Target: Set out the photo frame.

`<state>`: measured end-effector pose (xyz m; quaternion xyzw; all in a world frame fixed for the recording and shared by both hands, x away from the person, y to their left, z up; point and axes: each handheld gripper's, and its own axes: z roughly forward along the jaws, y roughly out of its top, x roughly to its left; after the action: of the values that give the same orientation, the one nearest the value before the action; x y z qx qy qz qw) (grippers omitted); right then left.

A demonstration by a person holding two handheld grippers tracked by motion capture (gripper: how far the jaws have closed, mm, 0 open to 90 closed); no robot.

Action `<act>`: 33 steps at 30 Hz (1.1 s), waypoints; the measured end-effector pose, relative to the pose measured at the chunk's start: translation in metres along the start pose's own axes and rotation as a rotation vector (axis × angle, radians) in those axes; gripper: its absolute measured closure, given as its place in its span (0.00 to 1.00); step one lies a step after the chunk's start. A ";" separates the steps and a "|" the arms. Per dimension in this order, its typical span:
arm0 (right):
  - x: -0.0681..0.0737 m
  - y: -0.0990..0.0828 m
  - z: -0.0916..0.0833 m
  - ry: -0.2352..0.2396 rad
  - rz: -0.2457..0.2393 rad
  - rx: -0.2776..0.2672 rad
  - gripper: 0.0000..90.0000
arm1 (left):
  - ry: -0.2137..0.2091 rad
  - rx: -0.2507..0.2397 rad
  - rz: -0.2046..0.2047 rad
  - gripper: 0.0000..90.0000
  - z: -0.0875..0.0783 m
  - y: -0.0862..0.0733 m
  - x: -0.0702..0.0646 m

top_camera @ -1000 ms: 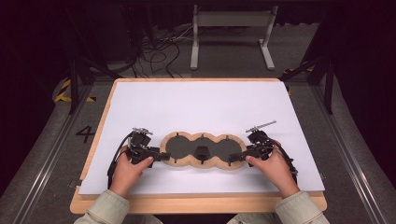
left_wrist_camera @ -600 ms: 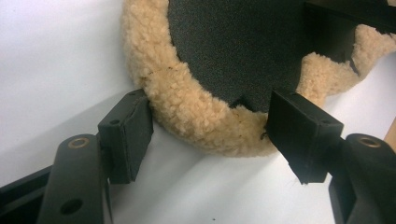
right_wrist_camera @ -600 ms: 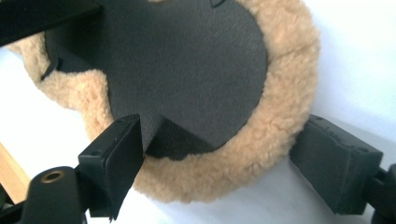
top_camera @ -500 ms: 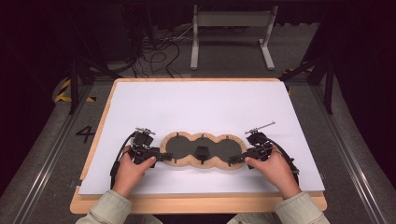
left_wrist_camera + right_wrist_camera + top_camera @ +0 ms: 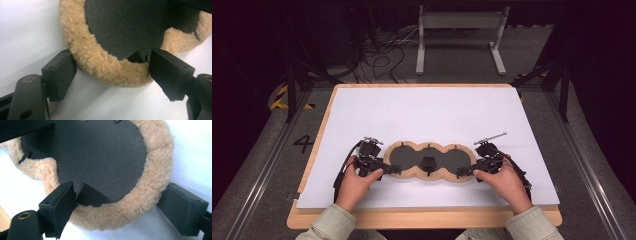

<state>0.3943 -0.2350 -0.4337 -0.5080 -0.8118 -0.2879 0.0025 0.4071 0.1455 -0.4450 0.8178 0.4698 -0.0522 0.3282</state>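
Observation:
A three-lobed pad [image 5: 404, 157] with a tan fleece rim and a dark inside lies flat on the white sheet [image 5: 427, 115], near the front. My left gripper [image 5: 393, 169] is at the pad's left end. Its jaws have just been opening, and they now stand wide astride the fleece rim [image 5: 100, 65], one pad outside it and one over the dark inside. My right gripper [image 5: 462, 173] is at the pad's right end, also open. One of its fingers [image 5: 60, 205] rests at a dark flap inside the rim [image 5: 150, 195], the other just outside the fleece.
The sheet covers a wooden board [image 5: 422, 217] whose edge runs close to the person's sleeves. Behind the table stand a white metal frame [image 5: 459, 22] and loose cables [image 5: 382, 55] on the floor. A painted "4" [image 5: 303, 144] marks the floor at the left.

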 end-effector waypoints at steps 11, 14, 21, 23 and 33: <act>-0.005 0.004 -0.005 0.003 0.062 0.028 0.31 | -0.002 -0.044 -0.028 0.41 -0.004 -0.003 0.007; -0.005 0.004 -0.006 0.003 0.073 0.033 0.33 | 0.021 -0.054 -0.020 0.42 -0.005 -0.003 0.005; 0.003 0.006 -0.012 -0.049 0.042 0.026 0.37 | 0.058 -0.069 0.015 0.45 -0.009 -0.003 -0.001; 0.007 0.005 -0.015 -0.073 0.027 -0.007 0.42 | 0.104 -0.082 0.039 0.48 -0.013 -0.003 -0.003; 0.017 0.004 -0.031 -0.133 -0.031 -0.153 0.67 | 0.197 -0.174 0.046 0.67 -0.027 -0.006 -0.006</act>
<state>0.3807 -0.2343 -0.4009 -0.5123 -0.7934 -0.3149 -0.0945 0.3931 0.1593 -0.4246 0.7980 0.4836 0.0767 0.3514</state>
